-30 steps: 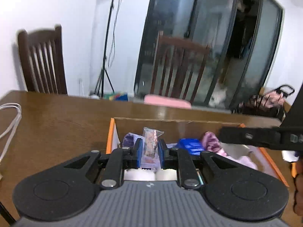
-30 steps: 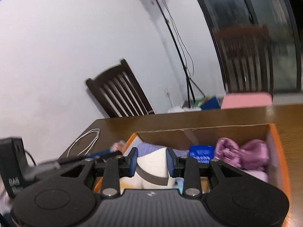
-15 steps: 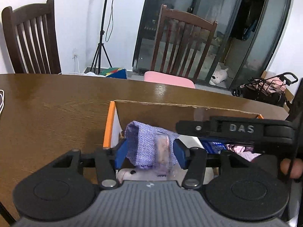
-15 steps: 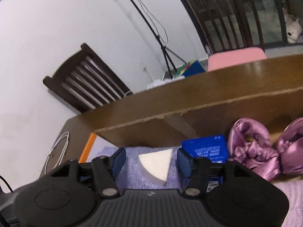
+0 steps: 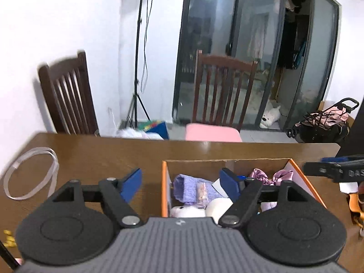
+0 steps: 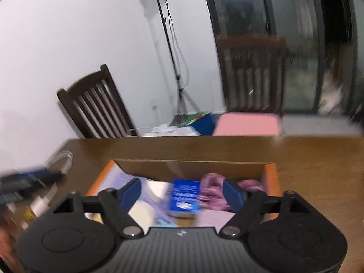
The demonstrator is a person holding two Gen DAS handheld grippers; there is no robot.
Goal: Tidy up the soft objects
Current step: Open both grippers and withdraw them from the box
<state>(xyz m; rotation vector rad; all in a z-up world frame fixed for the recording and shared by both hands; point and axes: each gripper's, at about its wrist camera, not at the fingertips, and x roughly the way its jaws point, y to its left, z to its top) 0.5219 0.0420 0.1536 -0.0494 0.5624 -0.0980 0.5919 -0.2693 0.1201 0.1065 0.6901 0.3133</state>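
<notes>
We see the bench (image 5: 95, 157) carrying the box (image 5: 165, 188); our left tool (image 5: 180, 183) and right tool (image 6: 182, 192) hover over it, both spread wide and empty, while the purple cloth (image 5: 188, 190), scrunchie (image 5: 270, 176) and blue pack (image 6: 185, 196) lie inside

Cardboard box (image 5: 165, 188) crowded with soft items (image 5: 193, 190) — bare table (image 5: 95, 157) left, cable loop (image 5: 29, 177) there.
</notes>
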